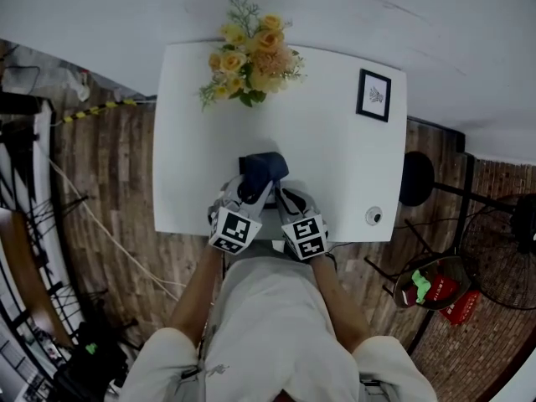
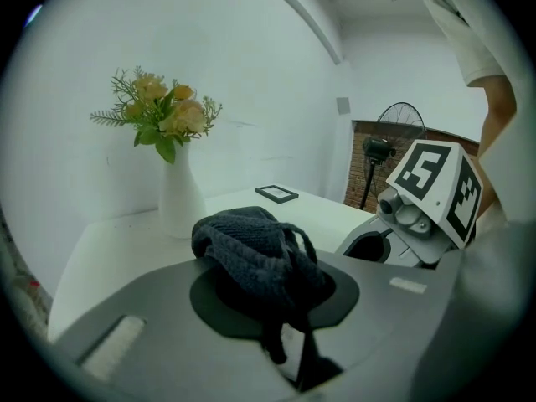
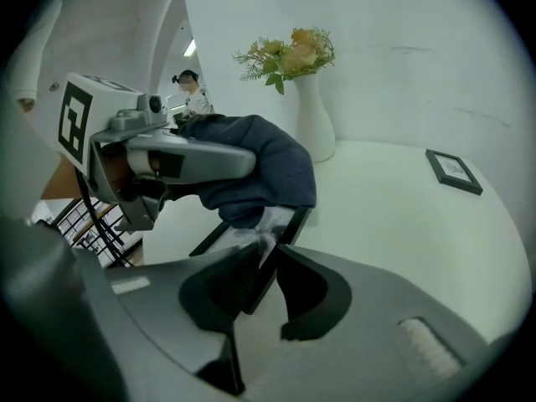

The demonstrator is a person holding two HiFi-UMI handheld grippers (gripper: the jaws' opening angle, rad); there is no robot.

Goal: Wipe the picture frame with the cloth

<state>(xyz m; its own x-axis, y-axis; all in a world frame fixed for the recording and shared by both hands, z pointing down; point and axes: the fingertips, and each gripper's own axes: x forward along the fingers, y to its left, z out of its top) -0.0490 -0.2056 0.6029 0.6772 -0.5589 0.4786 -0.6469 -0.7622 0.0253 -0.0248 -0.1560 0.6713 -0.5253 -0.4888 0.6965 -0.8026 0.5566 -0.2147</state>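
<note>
Two grippers work close together at the near edge of the white table (image 1: 335, 174), directly in front of the person.

1. Left gripper (image 1: 249, 191): jaws closed on the cloth (image 2: 260, 249). The dark knitted cloth is bunched up at the jaw tips, with a loose strand hanging down between them.
2. Right gripper (image 3: 268, 262): jaws partly apart. One edge of the picture frame (image 3: 268, 224) lies between them. A gap shows on the right side, so the pads are not clamping it.
3. Picture frame: black border, glass face up, extending away from the right jaws toward the left gripper. The cloth sits on its far end and covers it there. Whether the frame rests on the table cannot be told.
4. Second picture frame (image 1: 373, 95): lies flat near the far right corner of the table, well apart from both grippers.
5. White vase (image 2: 180, 199) with yellow flowers (image 1: 251, 57): stands upright at the far edge, near the wall
</note>
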